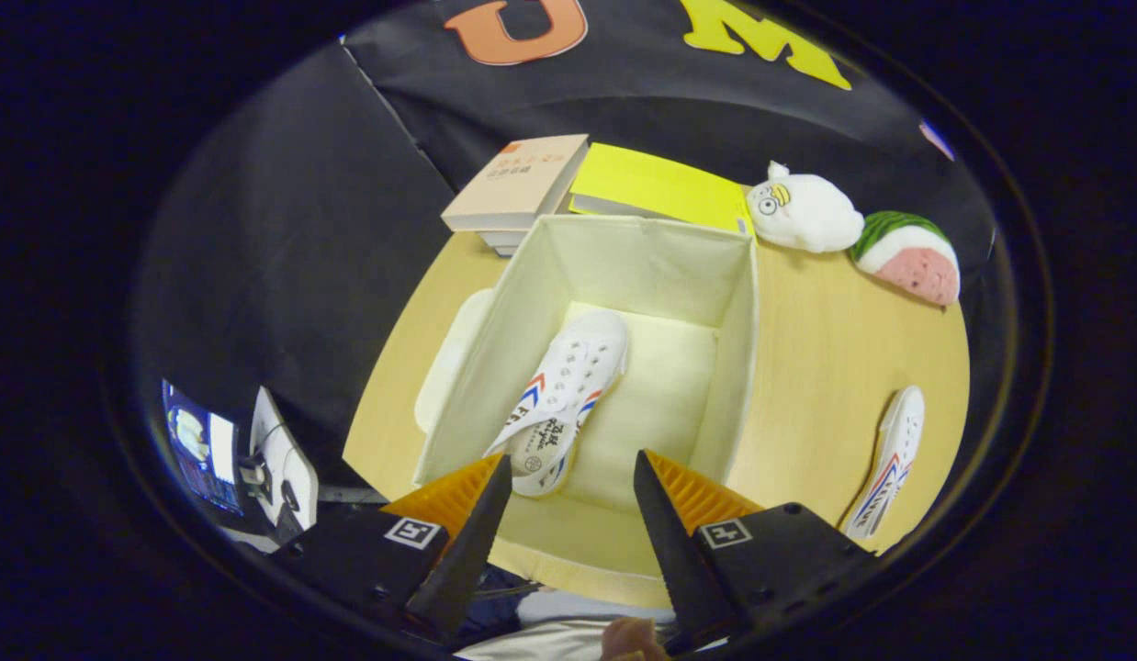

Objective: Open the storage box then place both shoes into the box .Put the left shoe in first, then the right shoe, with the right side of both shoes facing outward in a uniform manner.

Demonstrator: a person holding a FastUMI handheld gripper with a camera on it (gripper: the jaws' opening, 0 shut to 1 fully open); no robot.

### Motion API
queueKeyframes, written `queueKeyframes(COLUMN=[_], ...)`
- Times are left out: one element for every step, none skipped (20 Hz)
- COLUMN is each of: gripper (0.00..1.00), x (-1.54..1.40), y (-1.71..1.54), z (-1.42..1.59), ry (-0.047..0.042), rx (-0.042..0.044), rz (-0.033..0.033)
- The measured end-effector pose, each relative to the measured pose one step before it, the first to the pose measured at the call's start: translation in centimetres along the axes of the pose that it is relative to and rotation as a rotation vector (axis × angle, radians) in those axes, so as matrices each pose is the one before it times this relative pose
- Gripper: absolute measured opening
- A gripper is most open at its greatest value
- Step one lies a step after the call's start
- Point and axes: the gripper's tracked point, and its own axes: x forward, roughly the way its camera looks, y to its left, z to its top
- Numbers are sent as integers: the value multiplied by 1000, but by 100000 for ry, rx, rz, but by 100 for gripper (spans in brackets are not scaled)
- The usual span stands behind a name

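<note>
From the gripper view, the gripper [568, 477] hangs with fingers spread and empty above the open cream fabric storage box [738, 367] on the round wooden table [835, 367], one white canvas shoe [568, 386] lying inside and the other white shoe [890, 459] outside, well apart.

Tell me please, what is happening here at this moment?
A person holds the tongs open and empty over an open storage box on a round table. One shoe already lies inside the box, just ahead of the fingers. The second shoe waits on the table beside the box.
</note>
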Motion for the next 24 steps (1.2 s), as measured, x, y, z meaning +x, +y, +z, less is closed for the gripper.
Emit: queueKeyframes(gripper=[93,98,98,98,98,98,98,98,98,98,98,98,98,98,98,98,98,98,98,98,98,97,97,97], x=[-858,-1044,-794,-462,-469,-352,-124,40,57,137,218,336,335,465,449,629,580,625,655,380,689,739,734,1244], y=[-809,-1448,-1733,-1926,-1976,-1997,-2002,-2014,-1975,-1782,-1848,-1942,-1692,-1499,-1449,-1456,-1260,-1034,-752,-637,-799,-1217,-1154,-1292], z=[-100,136,-49,-298,-171,-240,-106,-294,-409,-272,-205,-378,-343,-446,-342,-277,-360,-340,-152,-495,-180,-239,-181,-32], ry=[-703,-1544,-1205,-714,-501,-416,-581,-74,448,225,146,486,611,838,994,723,1212,1272,1289,1487,1082,1123,966,967], rx=[1405,1163,325,289,931,1516,1880,2047,2091,1822,1957,1974,1469,1185,1296,1565,1467,1422,811,-192,554,1162,630,480], rz=[562,-1746,-3411,-3621,-3415,-3141,-2566,-2161,-1960,-1149,-1359,-1680,-1249,-1274,-1408,-1193,-1132,-578,619,1054,277,-1741,-1929,-2311])
